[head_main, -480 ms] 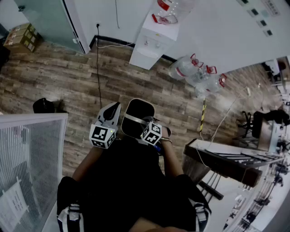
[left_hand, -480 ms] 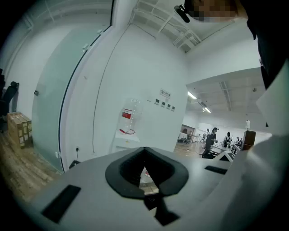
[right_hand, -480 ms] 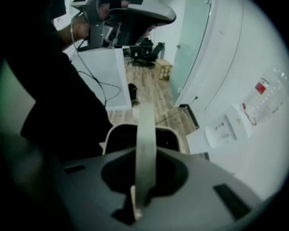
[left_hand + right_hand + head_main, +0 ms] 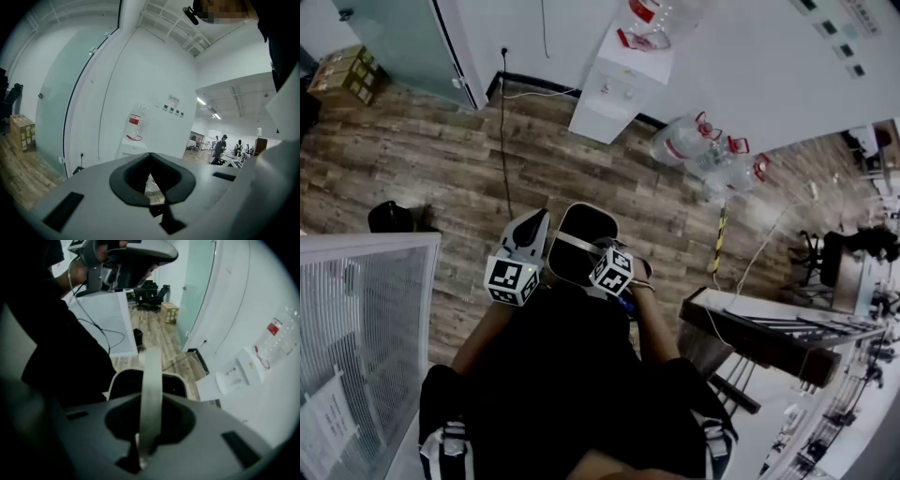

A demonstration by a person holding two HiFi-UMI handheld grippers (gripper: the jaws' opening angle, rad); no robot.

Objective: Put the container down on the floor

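With the right gripper [image 4: 145, 430] clamped on the handle [image 4: 152, 390] of the container [image 4: 581, 234], which hangs above the floor [image 4: 581, 164] at 3 o'clock of the closed, empty left gripper [image 4: 528, 242], it seems best to lower it straight and level until its base rests flat.

Even, cool indoor light is filling the room, with ceiling strips [image 4: 202, 101] glowing in the far office in the left gripper view. The white wall [image 4: 769, 66] is washing out toward overexposure in the head view, while the person's dark clothing [image 4: 562, 375] is swallowing all detail. Fisheye distortion is bending the floor [image 4: 441, 169] boards and blackening the corners of both gripper views. The handle [image 4: 152, 394] is blurring at close range in the right gripper view.
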